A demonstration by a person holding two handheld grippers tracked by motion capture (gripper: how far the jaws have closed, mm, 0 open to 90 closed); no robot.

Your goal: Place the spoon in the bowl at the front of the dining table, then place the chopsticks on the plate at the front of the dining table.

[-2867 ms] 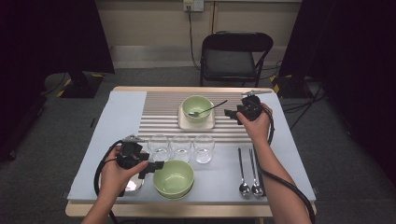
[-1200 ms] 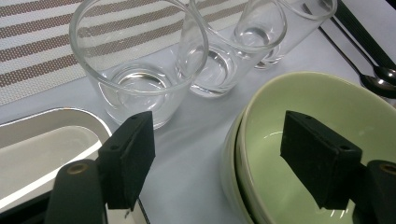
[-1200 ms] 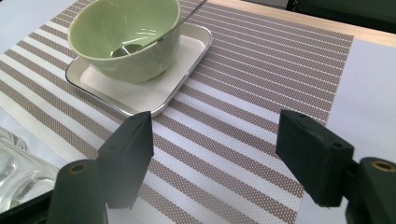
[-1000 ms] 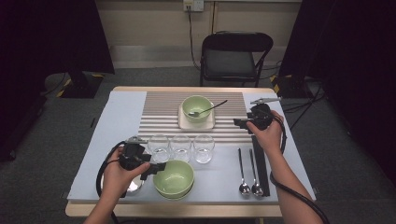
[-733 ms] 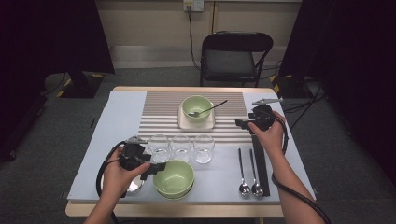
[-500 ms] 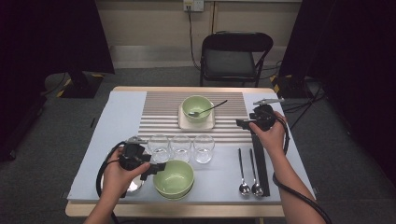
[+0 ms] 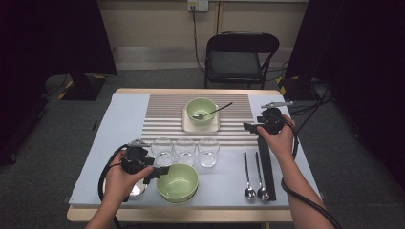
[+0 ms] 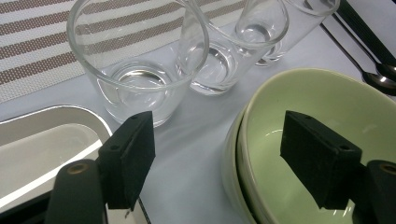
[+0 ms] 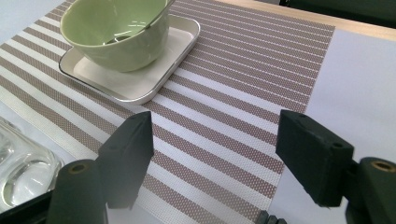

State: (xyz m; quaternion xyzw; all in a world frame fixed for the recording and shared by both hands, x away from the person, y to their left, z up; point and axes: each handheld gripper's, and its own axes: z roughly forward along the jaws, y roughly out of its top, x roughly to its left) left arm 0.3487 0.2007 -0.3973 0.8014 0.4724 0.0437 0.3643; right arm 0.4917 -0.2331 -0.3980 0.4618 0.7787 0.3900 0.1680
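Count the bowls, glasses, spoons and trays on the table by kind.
Bowls: 3, two of them stacked
Glasses: 3
Spoons: 3
Trays: 2
Total: 11

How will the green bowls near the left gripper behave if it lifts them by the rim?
The green bowls look glazed, so probably slippery. They seem stacked, so only the top one may lift. The glasses beside them could be knocked.
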